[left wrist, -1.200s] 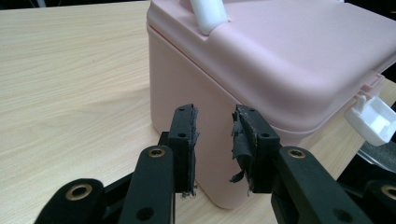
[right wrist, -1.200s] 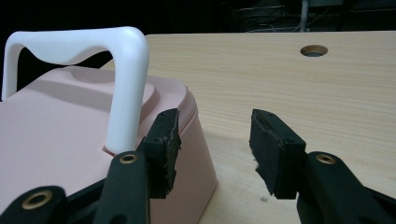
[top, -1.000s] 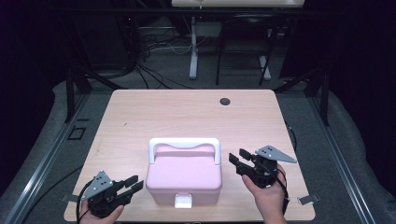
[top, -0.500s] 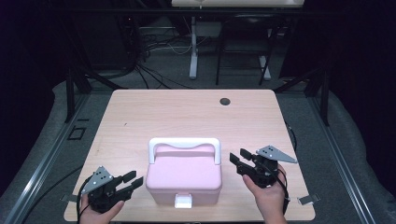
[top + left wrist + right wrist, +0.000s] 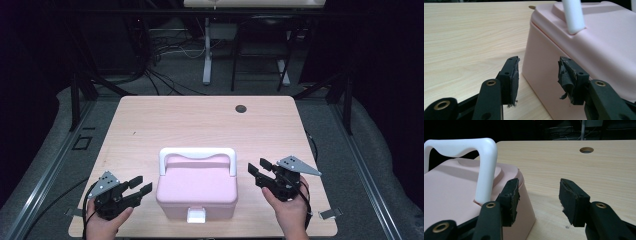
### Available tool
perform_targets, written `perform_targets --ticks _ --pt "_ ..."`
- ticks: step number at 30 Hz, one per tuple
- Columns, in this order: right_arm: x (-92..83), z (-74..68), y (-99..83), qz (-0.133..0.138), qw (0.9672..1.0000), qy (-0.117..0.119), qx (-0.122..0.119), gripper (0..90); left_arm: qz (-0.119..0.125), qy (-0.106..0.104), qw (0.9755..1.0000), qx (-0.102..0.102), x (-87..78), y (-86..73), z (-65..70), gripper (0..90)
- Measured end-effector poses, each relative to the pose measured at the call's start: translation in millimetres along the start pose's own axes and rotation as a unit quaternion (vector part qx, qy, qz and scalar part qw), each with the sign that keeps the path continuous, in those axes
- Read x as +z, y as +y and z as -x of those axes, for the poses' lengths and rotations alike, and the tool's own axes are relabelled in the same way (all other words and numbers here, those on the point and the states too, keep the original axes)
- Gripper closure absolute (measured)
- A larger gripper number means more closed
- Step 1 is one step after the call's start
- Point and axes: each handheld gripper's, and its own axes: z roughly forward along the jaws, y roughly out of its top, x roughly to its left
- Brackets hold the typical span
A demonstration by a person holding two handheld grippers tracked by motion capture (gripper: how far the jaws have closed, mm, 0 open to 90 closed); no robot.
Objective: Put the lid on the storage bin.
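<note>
pink box (image 5: 196,190) with a white handle (image 5: 197,155) is sitting at the table's (image 5: 200,120) 6 o'clock edge; left gripper (image 5: 134,189) at its 9 and right gripper (image 5: 257,170) at its 3 are flanking it, jaws spread, empty, seemingly readying a two-sided hold

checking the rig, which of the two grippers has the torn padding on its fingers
The left gripper, beside the pink box: in its own view, black padding hangs in shreds off one finger. The right gripper's pads are only slightly frayed.

high view: above near edge, facing 12 o'clock down at desk (image 5: 200,120); both claw views sit low, close, sharing pink box (image 5: 196,186)
</note>
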Motion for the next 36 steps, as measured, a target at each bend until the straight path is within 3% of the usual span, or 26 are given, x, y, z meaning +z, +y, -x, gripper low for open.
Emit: perform_targets --ticks 22,32,36 --pt "7.2 -9.7 -17.1 -0.017 0.9987 -0.011 -0.047 48.4 0.008 0.023 0.9995 -0.019 23.7 15.0 -20.1 49.7" --pt "-0.3 -6.2 -21.4 -0.021 0.9979 -0.022 -0.057 48.3 0.007 0.023 0.9993 -0.029 37.2 24.0 -24.8 49.7" --pt "-1.6 -2.6 -24.3 -0.014 0.9986 -0.019 -0.047 47.6 0.010 0.027 0.9990 -0.034 43.7 27.6 -27.2 49.7"
